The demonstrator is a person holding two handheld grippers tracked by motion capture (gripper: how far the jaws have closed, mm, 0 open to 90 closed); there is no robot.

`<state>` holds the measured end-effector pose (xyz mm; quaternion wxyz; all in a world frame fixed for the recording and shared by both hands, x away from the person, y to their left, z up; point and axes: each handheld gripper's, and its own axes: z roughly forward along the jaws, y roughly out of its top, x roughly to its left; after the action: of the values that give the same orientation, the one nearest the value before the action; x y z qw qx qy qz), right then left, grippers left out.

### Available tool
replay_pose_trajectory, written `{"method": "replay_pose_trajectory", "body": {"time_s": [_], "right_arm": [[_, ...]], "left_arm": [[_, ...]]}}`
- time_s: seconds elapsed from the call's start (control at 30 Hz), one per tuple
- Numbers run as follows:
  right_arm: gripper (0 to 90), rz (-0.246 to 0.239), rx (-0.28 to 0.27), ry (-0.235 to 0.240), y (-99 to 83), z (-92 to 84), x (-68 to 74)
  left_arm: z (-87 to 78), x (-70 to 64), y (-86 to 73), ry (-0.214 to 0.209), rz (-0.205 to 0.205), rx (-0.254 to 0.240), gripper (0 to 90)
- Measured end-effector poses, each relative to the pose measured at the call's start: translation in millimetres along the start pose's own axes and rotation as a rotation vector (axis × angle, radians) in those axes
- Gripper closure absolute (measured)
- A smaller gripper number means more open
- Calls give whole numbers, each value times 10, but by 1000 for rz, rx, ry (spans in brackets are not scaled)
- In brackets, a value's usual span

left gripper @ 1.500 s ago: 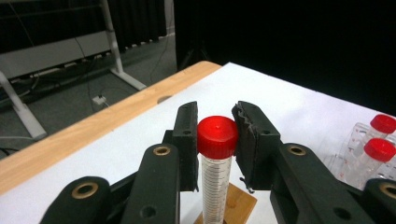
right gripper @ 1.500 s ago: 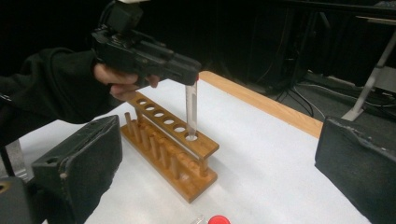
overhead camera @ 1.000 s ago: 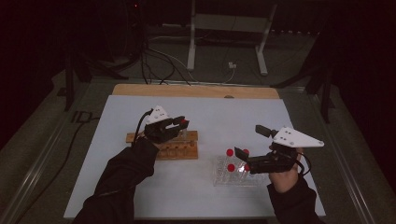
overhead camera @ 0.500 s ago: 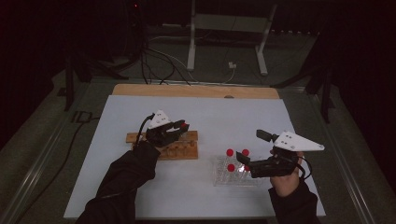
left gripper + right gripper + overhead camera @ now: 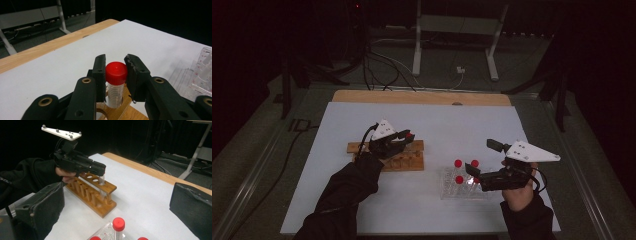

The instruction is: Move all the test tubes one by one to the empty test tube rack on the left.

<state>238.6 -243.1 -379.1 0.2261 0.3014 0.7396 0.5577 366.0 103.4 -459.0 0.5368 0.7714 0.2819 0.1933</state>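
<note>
— What's the left gripper [image 5: 115, 75] got?

— Its jaws pinch the red cap of a clear graduated plastic tube [image 5: 115, 86], which stands upright in an end hole of the brown wooden tube rack [image 5: 404, 161].

— And the right gripper [image 5: 474, 175]?

— Jaws spread wide, nothing between them, just beside the clear plastic rack [image 5: 452, 189] with 3 red-capped tubes [image 5: 458, 163].

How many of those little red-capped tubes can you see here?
4. One is held by the left gripper over an end hole of the wooden rack: the held tube. Three stand in the clear rack. Another may hide behind the right gripper.
</note>
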Motion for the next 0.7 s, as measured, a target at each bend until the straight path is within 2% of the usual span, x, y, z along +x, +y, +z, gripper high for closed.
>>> {"method": "replay_pose_trajectory", "body": {"time_s": [0.13,0.17,0.2,0.27,0.47,0.57,0.63,0.67,0.7], "right_arm": [[0,5,-5,9,17,-14,-7],[0,5,-4,10,25,-18,-10],[0,5,-6,10,32,-22,-16],[0,11,-5,14,53,-30,-32],[0,20,-11,21,113,-64,-82],[0,20,1,21,115,-68,-107],[0,21,10,20,104,-68,-122],[0,23,20,20,82,-71,-138],[0,23,20,20,82,-71,-138]], "left_arm": [[-12,20,11,-13,-2,10,707],[-20,14,12,-2,5,8,667],[-33,14,19,-3,1,4,667],[-76,10,48,4,3,-5,565],[-262,2,181,-18,5,-24,317],[-356,-16,224,-44,0,-13,176],[-420,-35,232,-66,-4,-3,142],[-453,-44,231,-72,-2,5,67],[-490,-50,226,-93,-6,7,67]]}}
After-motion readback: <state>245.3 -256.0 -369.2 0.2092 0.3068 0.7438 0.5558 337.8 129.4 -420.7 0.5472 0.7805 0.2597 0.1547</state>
